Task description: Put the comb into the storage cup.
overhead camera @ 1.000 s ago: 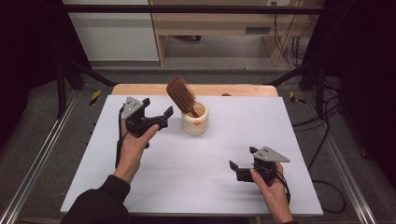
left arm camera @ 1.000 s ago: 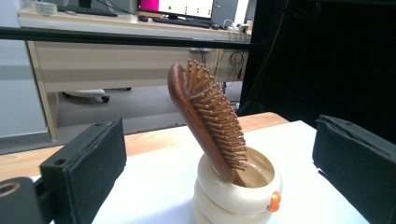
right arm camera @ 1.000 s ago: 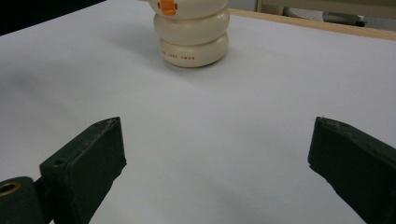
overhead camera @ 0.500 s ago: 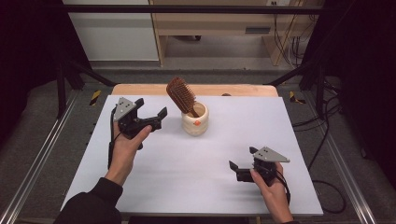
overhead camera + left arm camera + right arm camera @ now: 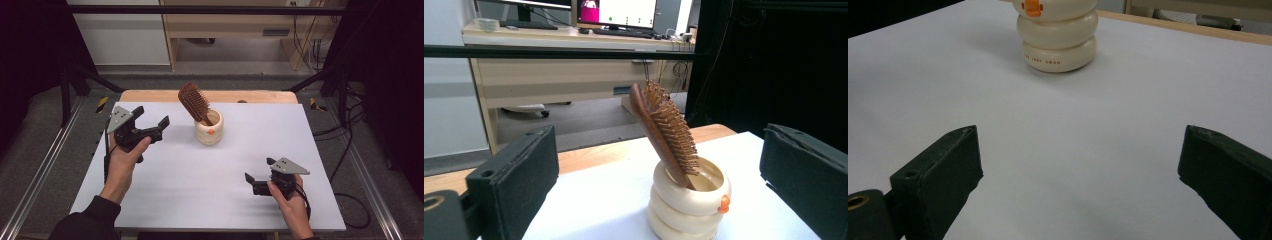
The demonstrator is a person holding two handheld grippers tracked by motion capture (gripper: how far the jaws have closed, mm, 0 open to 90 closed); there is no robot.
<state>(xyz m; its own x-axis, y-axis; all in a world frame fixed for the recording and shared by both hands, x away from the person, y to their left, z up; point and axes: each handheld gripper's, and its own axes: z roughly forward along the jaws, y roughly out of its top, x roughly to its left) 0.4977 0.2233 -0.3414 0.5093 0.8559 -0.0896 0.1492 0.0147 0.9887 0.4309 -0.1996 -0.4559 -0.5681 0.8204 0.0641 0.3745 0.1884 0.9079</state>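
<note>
A cream ribbed cup [image 5: 209, 129] with a small orange mark stands at the back middle of the white table [image 5: 200, 175]. A brown wooden hairbrush [image 5: 194, 103] stands handle-down in it and leans to the left. My left gripper [image 5: 150, 121] hovers left of the cup, open and holding nothing; in the left gripper view the brush [image 5: 663, 130] and cup [image 5: 688, 202] sit between its jaws, farther off. My right gripper [image 5: 259, 174] rests low at the front right, open, aimed at the cup [image 5: 1058, 35].
A wooden board edge [image 5: 150, 96] runs along the table's back. Metal frame rails [image 5: 35, 175] flank both sides. A desk with monitors [image 5: 616, 12] stands beyond the table.
My left gripper has drawn back to the left, away from the cup and brush. The right gripper has stayed put.
</note>
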